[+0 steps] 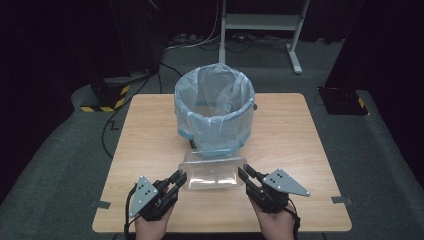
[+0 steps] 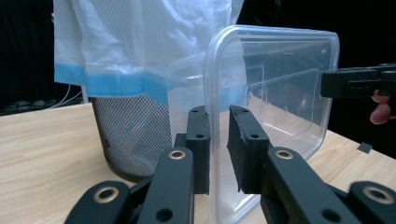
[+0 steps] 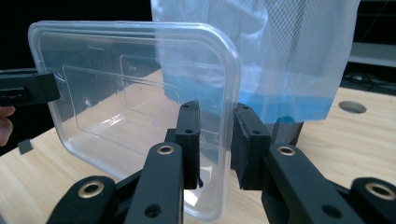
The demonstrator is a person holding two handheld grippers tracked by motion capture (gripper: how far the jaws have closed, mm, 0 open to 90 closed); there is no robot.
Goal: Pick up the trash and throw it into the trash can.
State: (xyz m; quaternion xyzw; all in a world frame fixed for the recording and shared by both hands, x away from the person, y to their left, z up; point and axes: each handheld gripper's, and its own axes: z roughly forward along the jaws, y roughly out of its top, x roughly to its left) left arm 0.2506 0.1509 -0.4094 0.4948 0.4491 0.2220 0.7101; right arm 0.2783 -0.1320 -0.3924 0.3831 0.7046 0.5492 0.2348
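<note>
Left tool: near left of the surface, borne in a hand; jaws clamped on the left rim of the tub. In the left gripper view the pads pinch the thin clear wall between them.

Tub: clear plastic, rectangular, empty as far as can be seen. Held at both short ends, near centre, just in front of the bin. The gripper views show it up on edge, with the wood visible beneath its lower rim, so it appears lifted off the surface.

Bin: black mesh, lined with a pale blue bag, mouth open, standing at centre far of the tub. Nothing can be made out inside.

Right tool: near right, jaws closed on the tub's right rim.

Status: grasp by both tools looks complete, lift apparently begun. Remaining, by judgement: carry the tub farther and higher to the bin's mouth, then release or tip it in. The tub sits below the bag's rim, not yet over the opening.
</note>
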